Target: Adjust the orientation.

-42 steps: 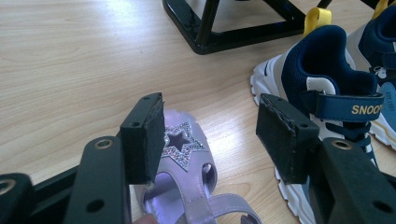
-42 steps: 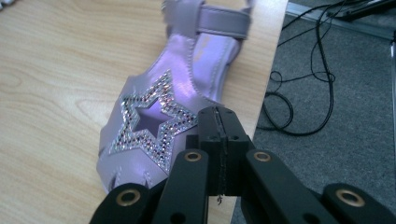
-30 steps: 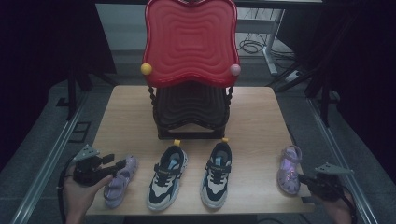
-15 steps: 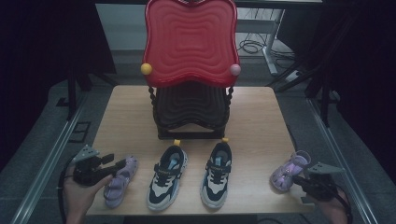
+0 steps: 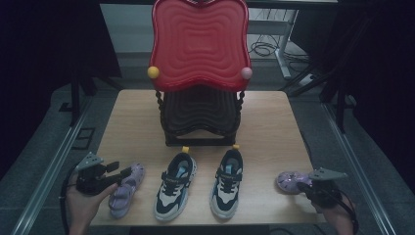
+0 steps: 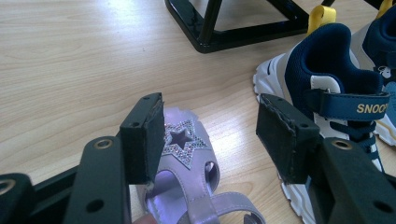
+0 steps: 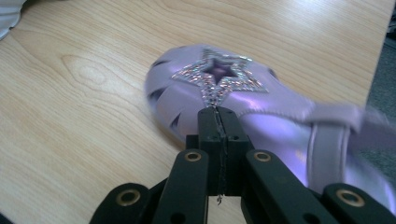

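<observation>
At the near left corner of the table (image 5: 274,122), my left gripper (image 5: 128,172) stands released over a lilac sandal (image 5: 125,191), its fingers (image 6: 147,135) spread wide — one pad just beside the glittered star on the strap, the other hanging over bare wood between the sandal and a navy sneaker (image 5: 174,185). In the left gripper view the sneaker's heel and Velcro strap crowd in close on the right, leaving only a narrow strip of table beside the sandal.

At the near right edge my right gripper (image 5: 304,186) has its fingers clenched tight, pad against pad, tips sitting low against the second lilac sandal (image 5: 291,180) right under its star. I cannot tell whether any strap is pinched between them. This sandal lies crosswise near the edge, well apart from everything else.

Between the two sandals a second navy sneaker (image 5: 227,181) stands side by side with the first, toes toward me, yellow heel loops pointing at the black rack (image 5: 200,120) in the middle of the table. A red wavy tray (image 5: 198,44) rises upright on top of the rack — a yellow ball (image 5: 153,72) at one lower corner, a pink ball (image 5: 246,73) at the other.
</observation>
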Available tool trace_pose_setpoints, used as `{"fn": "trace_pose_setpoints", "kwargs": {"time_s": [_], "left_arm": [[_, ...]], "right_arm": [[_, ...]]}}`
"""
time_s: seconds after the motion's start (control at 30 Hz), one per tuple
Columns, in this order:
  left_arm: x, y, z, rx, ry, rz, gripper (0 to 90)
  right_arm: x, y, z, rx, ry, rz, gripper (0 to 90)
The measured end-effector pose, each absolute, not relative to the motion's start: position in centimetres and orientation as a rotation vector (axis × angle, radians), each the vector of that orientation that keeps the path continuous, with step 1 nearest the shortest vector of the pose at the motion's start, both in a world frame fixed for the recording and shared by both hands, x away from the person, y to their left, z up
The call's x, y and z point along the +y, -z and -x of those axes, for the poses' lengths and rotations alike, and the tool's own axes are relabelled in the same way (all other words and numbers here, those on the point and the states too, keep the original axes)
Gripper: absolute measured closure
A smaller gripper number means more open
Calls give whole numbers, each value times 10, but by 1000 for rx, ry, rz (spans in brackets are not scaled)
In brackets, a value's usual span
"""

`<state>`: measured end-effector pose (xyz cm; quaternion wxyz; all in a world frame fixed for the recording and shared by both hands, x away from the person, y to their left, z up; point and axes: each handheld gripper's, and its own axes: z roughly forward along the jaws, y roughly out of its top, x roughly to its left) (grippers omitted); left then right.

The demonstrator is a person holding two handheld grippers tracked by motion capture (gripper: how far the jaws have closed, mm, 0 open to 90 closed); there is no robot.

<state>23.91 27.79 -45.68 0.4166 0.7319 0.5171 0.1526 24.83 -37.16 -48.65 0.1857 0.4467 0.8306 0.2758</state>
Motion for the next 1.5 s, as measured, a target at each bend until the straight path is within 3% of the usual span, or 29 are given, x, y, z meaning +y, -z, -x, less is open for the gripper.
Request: {"fn": "trace_pose_setpoints", "kwargs": {"time_s": [1.5], "left_arm": [[280,457,-238,1303,-388,-1836,423]], "right_arm": [[-313,496,-283,2297,-697,-1293,896]]}}
